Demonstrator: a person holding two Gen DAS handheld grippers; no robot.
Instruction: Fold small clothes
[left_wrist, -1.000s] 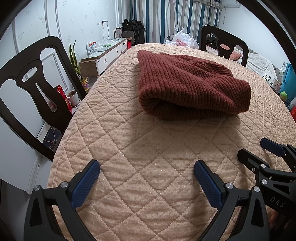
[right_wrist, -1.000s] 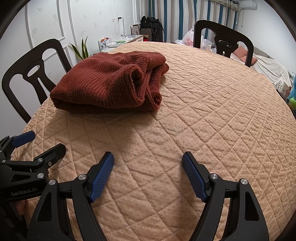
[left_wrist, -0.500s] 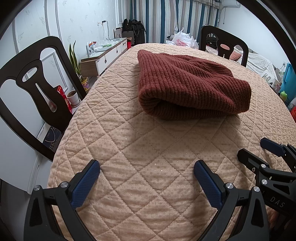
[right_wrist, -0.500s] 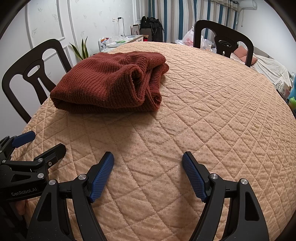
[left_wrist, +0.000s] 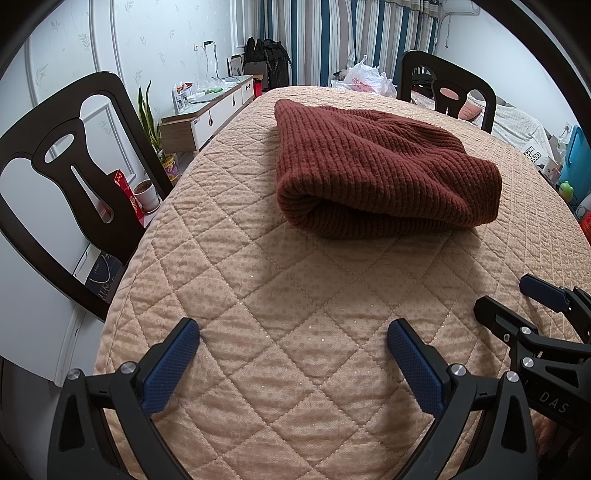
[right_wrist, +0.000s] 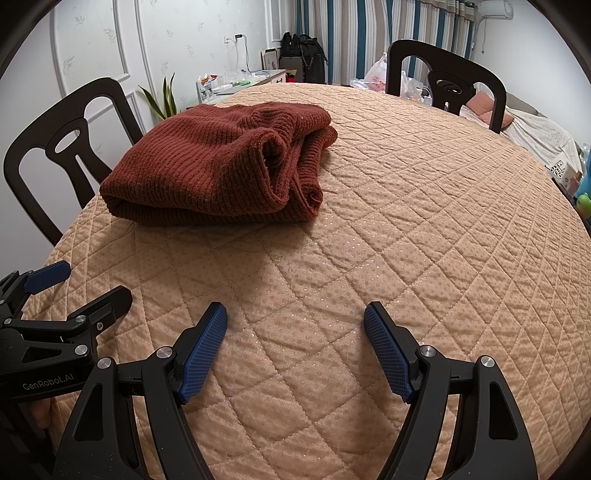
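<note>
Two grippers hover low over the near edge of the counter (left_wrist: 332, 295), which is covered by a quilted tan cloth. The left gripper (left_wrist: 293, 363) has its blue-padded fingers spread wide with nothing between them, and the right gripper (right_wrist: 295, 347) is spread apart and empty as well. A rust-red knit sweater (left_wrist: 380, 170) lies folded into a thick bundle farther back on the cloth, well apart from both (its open folded edges face the right wrist camera). Dark wooden chairs (right_wrist: 70, 147) stand around the counter, and striped curtains (left_wrist: 332, 33) hang behind.
</note>
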